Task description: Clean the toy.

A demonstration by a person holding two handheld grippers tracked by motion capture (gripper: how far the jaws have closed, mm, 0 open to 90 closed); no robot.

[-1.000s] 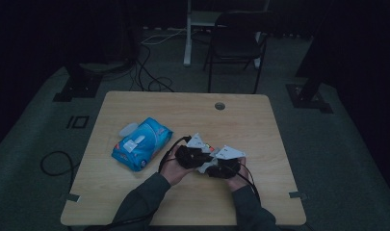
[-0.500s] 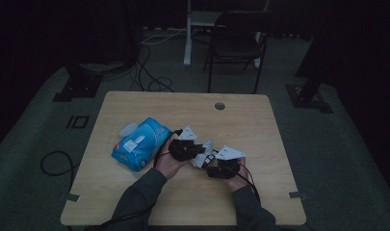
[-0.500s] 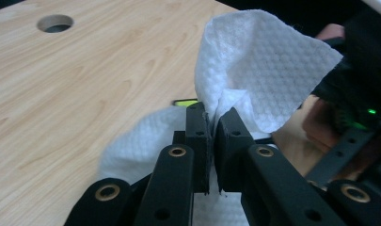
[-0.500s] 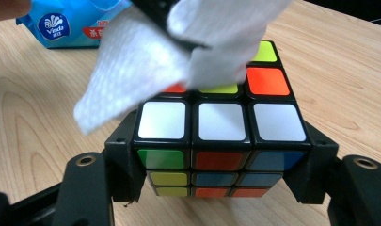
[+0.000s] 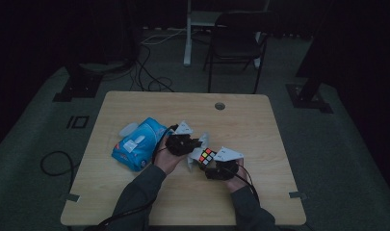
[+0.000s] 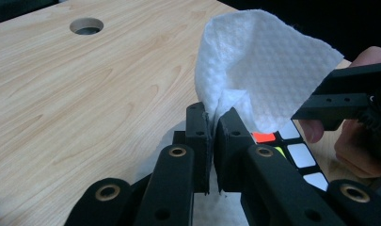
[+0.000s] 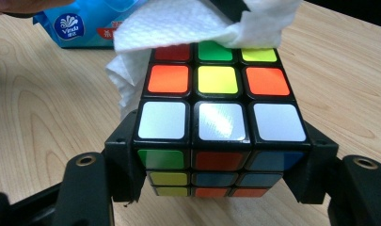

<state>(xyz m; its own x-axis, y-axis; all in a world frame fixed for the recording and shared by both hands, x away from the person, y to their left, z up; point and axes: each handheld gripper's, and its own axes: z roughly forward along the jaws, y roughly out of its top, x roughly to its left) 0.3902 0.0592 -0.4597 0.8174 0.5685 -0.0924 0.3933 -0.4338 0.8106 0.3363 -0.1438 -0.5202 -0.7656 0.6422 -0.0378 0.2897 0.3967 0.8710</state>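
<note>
Two things on your worktop (image 5: 135, 192): the cube (image 7: 216, 117), rigid, slick-faced and light, sits clamped by its sides in your right gripper (image 7: 216, 188); the wipe (image 6: 258, 70), limp and tearable, is pinched at its bunched edge by your left gripper (image 6: 211, 136), draped over the cube.
</note>
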